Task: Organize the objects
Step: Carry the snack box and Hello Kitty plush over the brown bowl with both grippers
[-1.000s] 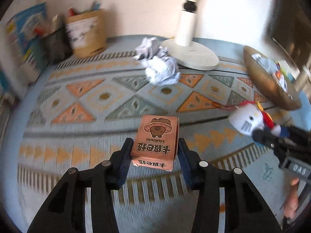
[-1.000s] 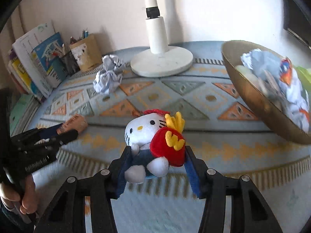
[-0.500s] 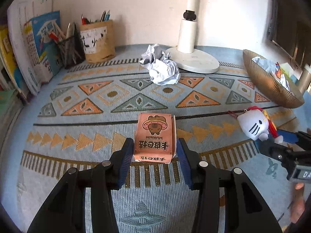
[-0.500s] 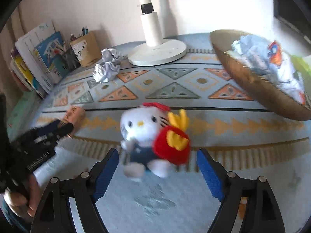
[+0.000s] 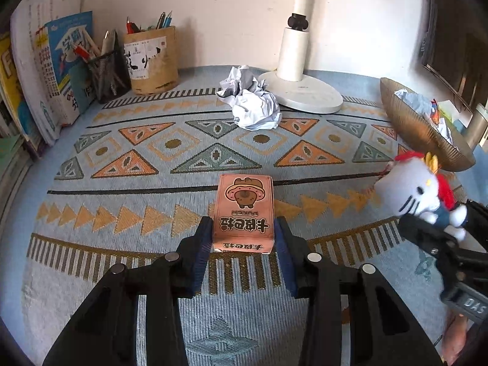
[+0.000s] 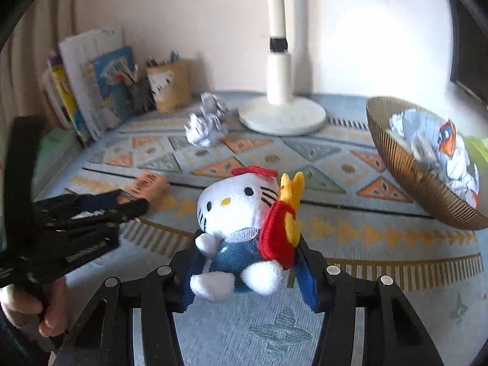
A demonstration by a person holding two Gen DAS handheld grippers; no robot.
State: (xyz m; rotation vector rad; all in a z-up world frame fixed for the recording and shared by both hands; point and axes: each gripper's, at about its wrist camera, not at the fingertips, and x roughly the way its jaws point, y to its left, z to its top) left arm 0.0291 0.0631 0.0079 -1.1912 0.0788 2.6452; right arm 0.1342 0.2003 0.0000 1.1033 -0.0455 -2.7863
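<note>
Left wrist view: the left hand-held gripper (image 5: 243, 238) gripped the near end of a pink card box (image 5: 244, 213), its blue pads pressed against both long sides. The box lay flat on the patterned mat (image 5: 146, 158) covering the counter, well in front of the white lamp base (image 5: 302, 94). Compared with a second earlier, the box looked lower and level on the mat, which suggested it had been set down though not yet let go. Crumpled paper (image 5: 253, 103) lay just beside the lamp base. The pen holder (image 5: 151, 59) and books (image 5: 45, 70) stood far to the lamp's left, the gold bowl (image 5: 421, 131) to its right.

Right wrist view: the right hand-held gripper (image 6: 246, 262) was closed on a white cat plush (image 6: 241, 228), pads squeezing its blue body. Half a second earlier the jaws had stood wide with the plush loose between them; now it was caught again and appeared raised clear of the mat (image 6: 335, 228), in front of the lamp base (image 6: 282, 116). Judging from this, the plush was ready to be carried, perhaps toward the gold bowl (image 6: 405, 164) right of the lamp.
</note>
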